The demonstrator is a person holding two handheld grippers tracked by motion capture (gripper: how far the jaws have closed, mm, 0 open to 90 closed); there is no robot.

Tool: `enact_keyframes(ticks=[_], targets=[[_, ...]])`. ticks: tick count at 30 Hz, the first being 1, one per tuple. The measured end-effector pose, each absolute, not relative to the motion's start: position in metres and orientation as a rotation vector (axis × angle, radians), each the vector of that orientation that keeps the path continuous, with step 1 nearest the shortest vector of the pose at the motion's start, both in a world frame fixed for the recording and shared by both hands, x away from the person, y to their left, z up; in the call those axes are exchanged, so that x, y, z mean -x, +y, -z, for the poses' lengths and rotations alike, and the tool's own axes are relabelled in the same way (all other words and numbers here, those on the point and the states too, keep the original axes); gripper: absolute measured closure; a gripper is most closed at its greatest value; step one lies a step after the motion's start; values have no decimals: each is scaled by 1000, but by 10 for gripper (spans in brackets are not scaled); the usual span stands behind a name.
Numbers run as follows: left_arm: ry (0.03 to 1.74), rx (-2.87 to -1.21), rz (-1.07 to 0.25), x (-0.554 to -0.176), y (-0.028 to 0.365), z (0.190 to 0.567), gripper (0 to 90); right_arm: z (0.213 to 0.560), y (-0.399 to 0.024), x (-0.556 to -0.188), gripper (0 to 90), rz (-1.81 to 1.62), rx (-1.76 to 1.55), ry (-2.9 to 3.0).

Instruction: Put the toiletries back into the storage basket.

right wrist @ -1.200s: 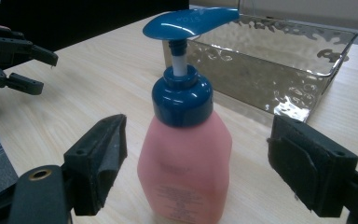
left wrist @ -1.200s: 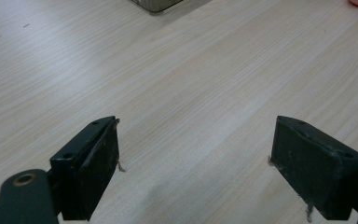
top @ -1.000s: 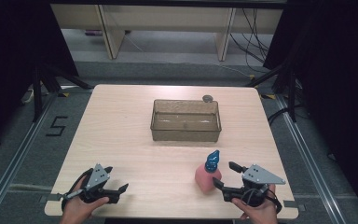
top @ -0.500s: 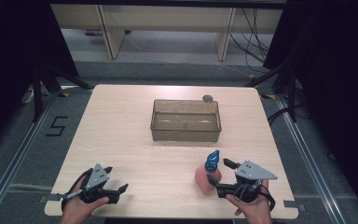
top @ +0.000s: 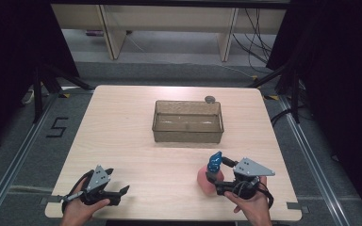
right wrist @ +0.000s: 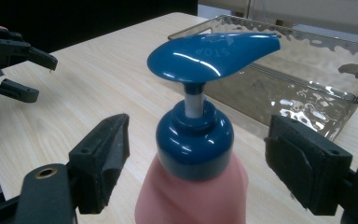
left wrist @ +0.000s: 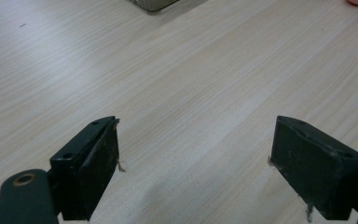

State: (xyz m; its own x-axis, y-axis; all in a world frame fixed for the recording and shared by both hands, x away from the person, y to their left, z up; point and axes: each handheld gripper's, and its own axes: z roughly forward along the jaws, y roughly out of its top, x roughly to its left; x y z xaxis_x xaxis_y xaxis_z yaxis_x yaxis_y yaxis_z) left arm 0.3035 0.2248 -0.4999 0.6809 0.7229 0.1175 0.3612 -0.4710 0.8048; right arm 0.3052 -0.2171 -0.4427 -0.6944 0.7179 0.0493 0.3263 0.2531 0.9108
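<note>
Right gripper view has the pink soap bottle with its blue pump standing between the right gripper jaws, which have just been closing a little but sit apart from it on both sides (the pads seem not to touch it, though the bottle's lower part is cut off). In the high view it stands on the table near the front right, well short of the clear tray. The left gripper rests spread wide over bare wood at the front left.
</note>
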Motion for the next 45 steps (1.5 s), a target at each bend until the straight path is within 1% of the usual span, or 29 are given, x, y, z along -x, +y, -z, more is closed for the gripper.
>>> enact_keyframes(ticks=[1, 3, 5, 7, 8, 11, 13, 14, 16, 17, 21, 22, 23, 24, 26, 27, 33, 35, 41, 44, 45], targets=[[863, -2059, -559, -302, 223, 502, 148, 443, -217, -305, 228, -1425, -954, 2154], [875, -2049, -552, -301, 223, 502, 148, 444, -214, -306, 234, -1453, -974, 2156], [864, -2069, -555, -302, 225, 501, 148, 444, -214, -308, 239, -1438, -946, 2153], [877, -2046, -571, -301, 223, 501, 148, 443, -212, -306, 245, -1433, -971, 2164], [865, -2059, -554, -301, 223, 500, 148, 443, -213, -309, 251, -1418, -924, 2158], [858, -2054, -564, -300, 223, 500, 148, 443, -212, -310, 259, -1415, -916, 2152], [860, -2052, -559, -300, 223, 500, 148, 444, -211, -311, 278, -1434, -906, 2149], [859, -2054, -561, -300, 223, 500, 148, 444, -210, -309, 291, -1426, -960, 2176], [837, -2086, -583, -301, 225, 499, 148, 445, -210, -310, 302, -1419, -933, 2166], [846, -2066, -570, -301, 224, 500, 148, 446, -210, -312, 329, -1430, -915, 2159], [862, -2061, -566, -300, 222, 500, 148, 446, -211, -313, 360, -1412, -907, 2165], [855, -2085, -575, -300, 224, 500, 148, 447, -211, -314, 382, -1418, -912, 2175], [851, -2085, -578, -300, 224, 500, 148, 447, -211, -314, 382, -1418, -912, 2175], [861, -2059, -565, -300, 222, 500, 148, 448, -210, -313, 399, -1425, -928, 2182], [855, -2070, -572, -300, 223, 500, 148, 448, -209, -313, 407, -1433, -927, 2176], [852, -2077, -566, -300, 223, 500, 148, 448, -210, -313, 431, -1412, -914, 2170], [859, -2054, -558, -300, 222, 500, 149, 452, -209, -316, 456, -1383, -886, 2168], [857, -2058, -562, -300, 223, 500, 149, 453, -208, -316, 501, -1409, -891, 2181], [855, -2060, -563, -300, 223, 500, 149, 449, -205, -314, 531, -1370, -873, 2168], [849, -2072, -566, -301, 223, 499, 149, 449, -204, -312, 532, -1372, -900, 2176], [859, -2053, -559, -300, 222, 500, 149, 449, -204, -312, 532, -1372, -900, 2176]])
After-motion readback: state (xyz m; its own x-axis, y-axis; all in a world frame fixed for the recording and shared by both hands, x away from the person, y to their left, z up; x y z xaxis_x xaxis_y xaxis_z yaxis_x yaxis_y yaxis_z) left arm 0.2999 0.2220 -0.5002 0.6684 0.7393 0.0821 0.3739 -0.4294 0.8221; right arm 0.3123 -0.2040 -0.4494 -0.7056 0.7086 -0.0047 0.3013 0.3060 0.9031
